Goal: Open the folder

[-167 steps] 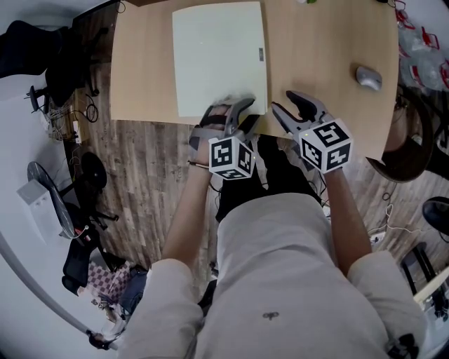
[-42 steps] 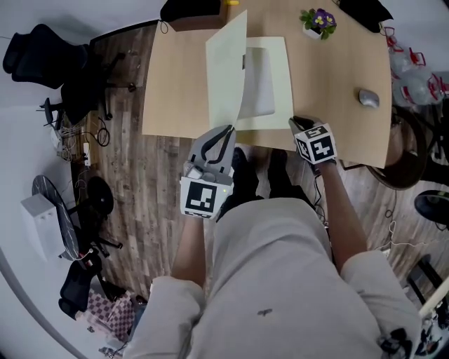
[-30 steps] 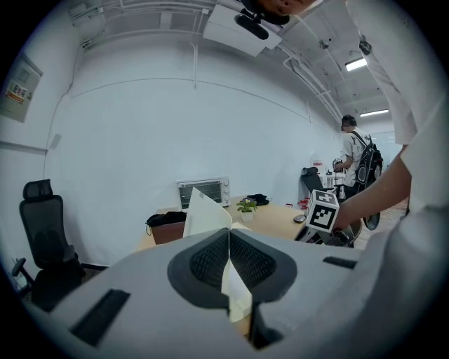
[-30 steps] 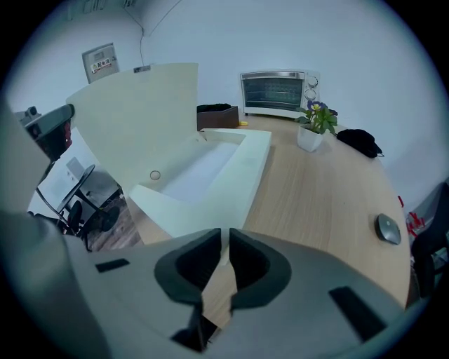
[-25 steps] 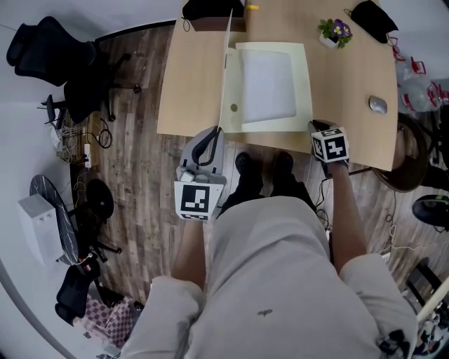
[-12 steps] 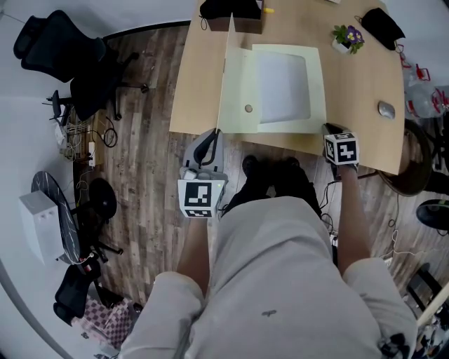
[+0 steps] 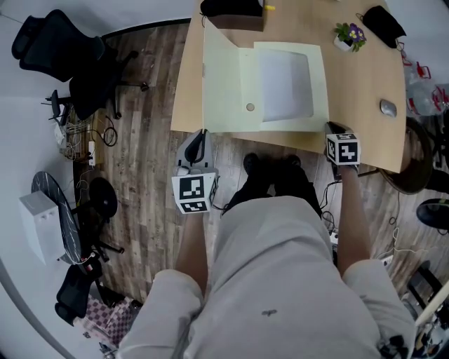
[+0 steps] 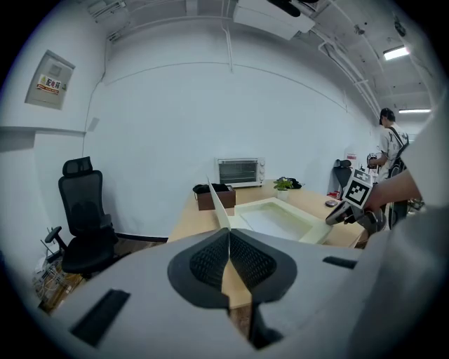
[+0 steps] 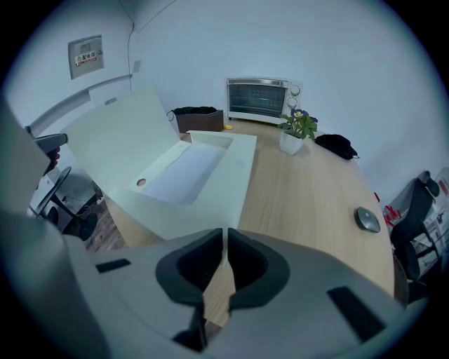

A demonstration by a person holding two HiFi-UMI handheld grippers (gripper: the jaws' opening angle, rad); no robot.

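A pale green folder [image 7: 287, 84] lies open on the wooden table [image 7: 365, 77], its inside pocket facing up. Its cover [image 7: 221, 84] leans out to the left past the table's left side. My left gripper [image 7: 202, 133] is shut on the cover's near corner; in the left gripper view the cover [image 8: 219, 203] runs edge-on into the closed jaws of that gripper [image 8: 229, 242]. My right gripper [image 7: 332, 130] sits at the folder's near right corner, jaws closed on the edge of the back sheet [image 9: 196, 168]. The right gripper [image 9: 224, 242] points steeply down.
A small potted plant [image 7: 349, 35], a grey mouse [image 7: 387, 107], a black pouch [image 7: 386, 24] and a brown box [image 7: 231, 10] sit on the table. A toaster oven [image 9: 261, 102] stands at the far end. Black office chairs [image 7: 56, 49] stand at the left.
The cover has swung from standing upright to leaning out to the left. My left gripper moved left and down with it. The right gripper stayed at the folder's corner.
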